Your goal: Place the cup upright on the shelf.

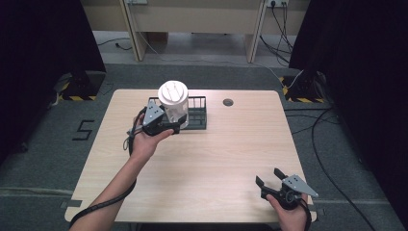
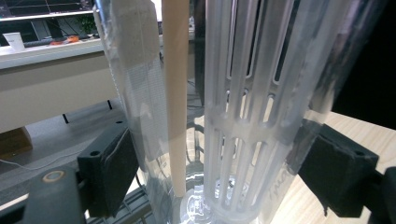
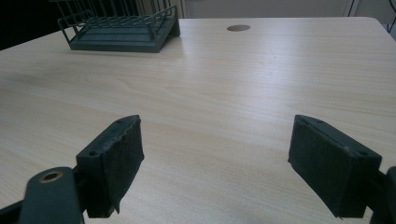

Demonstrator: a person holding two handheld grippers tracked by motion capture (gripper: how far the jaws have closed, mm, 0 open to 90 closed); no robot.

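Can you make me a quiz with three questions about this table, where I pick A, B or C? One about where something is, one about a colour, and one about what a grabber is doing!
1. Where is the black wire rack?
A. at the far side of the table
B. at the near right corner
C. on the floor

2. What colour is the lid on the clear container?
A. red
B. white
C. green

3. What is the right gripper doing?
A. squeezing the rack
B. holding a cup
C. open, holding nothing

Answers:
1. A, the high view shows the rack near the table's far edge.
2. B, the round lid looks white from above.
3. C, in the right gripper view its jaws stand wide apart over bare wood. The left gripper is the one clamped on the container.
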